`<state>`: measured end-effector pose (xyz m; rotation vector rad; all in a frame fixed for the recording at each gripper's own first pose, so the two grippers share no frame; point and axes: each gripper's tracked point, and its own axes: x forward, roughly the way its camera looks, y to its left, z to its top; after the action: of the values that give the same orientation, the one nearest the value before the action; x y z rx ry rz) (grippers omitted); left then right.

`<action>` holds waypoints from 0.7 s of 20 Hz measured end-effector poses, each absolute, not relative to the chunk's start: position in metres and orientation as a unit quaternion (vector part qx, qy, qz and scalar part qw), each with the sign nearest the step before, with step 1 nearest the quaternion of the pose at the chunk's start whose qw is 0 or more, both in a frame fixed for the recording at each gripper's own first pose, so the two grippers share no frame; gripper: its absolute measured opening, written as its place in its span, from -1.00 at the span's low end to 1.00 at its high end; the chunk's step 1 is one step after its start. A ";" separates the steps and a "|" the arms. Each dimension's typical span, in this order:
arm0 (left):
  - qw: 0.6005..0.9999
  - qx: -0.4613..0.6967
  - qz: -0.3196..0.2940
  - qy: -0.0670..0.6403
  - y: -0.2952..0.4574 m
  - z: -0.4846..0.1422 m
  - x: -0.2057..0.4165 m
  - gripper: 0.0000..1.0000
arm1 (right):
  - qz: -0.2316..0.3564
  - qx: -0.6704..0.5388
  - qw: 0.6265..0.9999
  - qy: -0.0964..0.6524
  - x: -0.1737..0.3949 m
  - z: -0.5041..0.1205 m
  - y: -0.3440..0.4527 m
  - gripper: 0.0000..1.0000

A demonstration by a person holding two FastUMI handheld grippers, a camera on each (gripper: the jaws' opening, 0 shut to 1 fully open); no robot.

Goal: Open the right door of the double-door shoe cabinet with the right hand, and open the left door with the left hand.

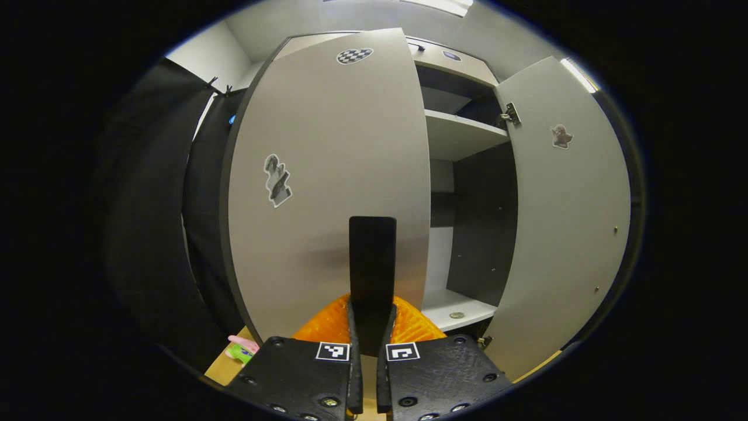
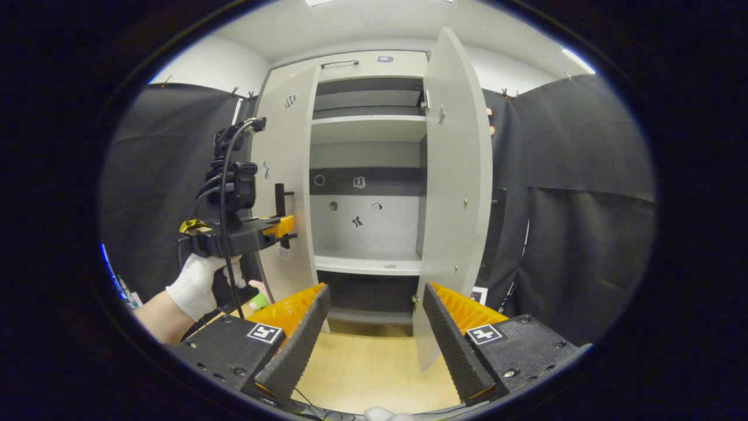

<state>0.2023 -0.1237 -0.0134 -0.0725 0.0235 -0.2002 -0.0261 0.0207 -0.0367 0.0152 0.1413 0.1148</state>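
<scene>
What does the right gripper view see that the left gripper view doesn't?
Right gripper view: a gloved hand holding the left tongs, the open right tongs, stickers on the back wall. Left gripper view: the left tongs closed on the door handle, up close. Both: the left door and right door, open.

Light: ceiling lamps (image 1: 438, 4) are shining down brightly.
Shadows: cabinet (image 2: 368, 175) shelves are darkening inside.
Distortion: straight edges are bowing outward.

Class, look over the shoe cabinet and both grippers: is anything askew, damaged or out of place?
Nothing stands out. Both doors, left door and right door, hang open and straight; the shelves look level and intact.
</scene>
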 end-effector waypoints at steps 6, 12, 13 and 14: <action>0.995 -0.038 -0.095 0.013 -0.104 -0.014 0.179 -0.84 | 0.074 0.010 0.994 0.075 -0.038 -0.043 0.036 0.99; 0.996 -0.045 -0.078 0.016 -0.079 -0.017 0.160 -0.84 | 0.093 0.013 0.992 0.084 -0.043 -0.049 0.054 0.99; 0.996 -0.045 -0.075 0.016 -0.075 -0.017 0.157 -0.84 | 0.096 0.013 0.992 0.082 -0.044 -0.049 0.057 1.00; 0.996 -0.046 -0.072 0.015 -0.071 -0.017 0.156 -0.85 | 0.099 0.011 0.992 0.082 -0.044 -0.049 0.060 0.99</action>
<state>0.1558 -0.0713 -0.0173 -0.0925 0.0293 -0.1447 -0.0443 0.0596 -0.0486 0.0229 0.1636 0.1981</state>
